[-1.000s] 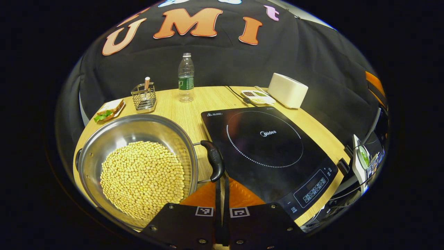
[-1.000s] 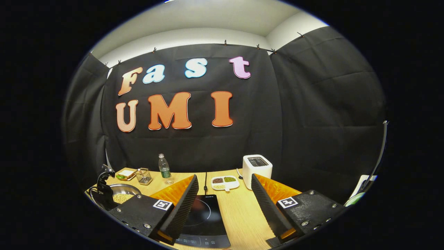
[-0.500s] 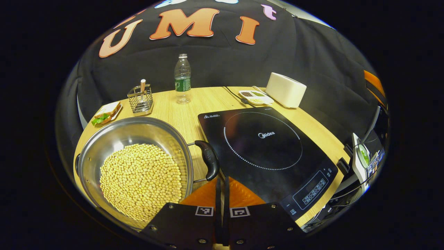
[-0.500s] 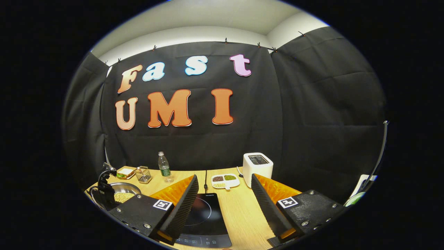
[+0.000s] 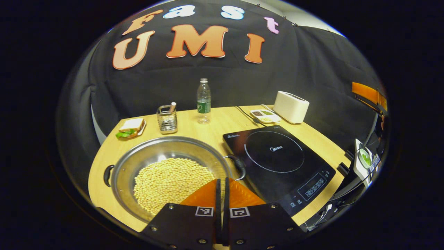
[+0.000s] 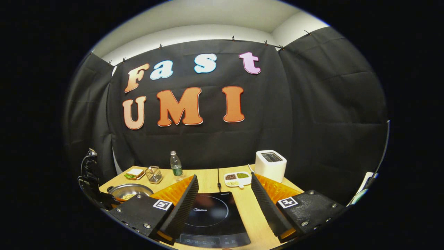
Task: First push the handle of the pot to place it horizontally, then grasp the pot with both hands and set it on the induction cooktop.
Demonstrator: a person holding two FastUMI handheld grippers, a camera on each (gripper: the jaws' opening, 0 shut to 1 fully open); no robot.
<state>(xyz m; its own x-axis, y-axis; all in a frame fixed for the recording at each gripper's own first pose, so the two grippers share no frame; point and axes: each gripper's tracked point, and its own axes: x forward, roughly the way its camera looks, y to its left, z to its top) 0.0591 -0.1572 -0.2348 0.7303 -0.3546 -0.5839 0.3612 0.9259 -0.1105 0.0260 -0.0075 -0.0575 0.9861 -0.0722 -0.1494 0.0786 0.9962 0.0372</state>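
The pot (image 5: 170, 173) of soybeans (image 5: 171, 180) sits left of the induction cooktop (image 5: 277, 159), its right handle (image 5: 239, 166) now lying flat. I've drawn my left gripper (image 5: 222, 194) back, fingers together and empty; my right gripper (image 6: 223, 205) waits wide open, so two-handed grasping seems next.

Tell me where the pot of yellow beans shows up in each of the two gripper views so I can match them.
Left gripper view: the pot sits low and left of centre, on the table just left of the induction cooktop.
Right gripper view: the pot is small at lower left, partly behind the right gripper's own left finger.
Shared landmark: the water bottle at the back of the table.
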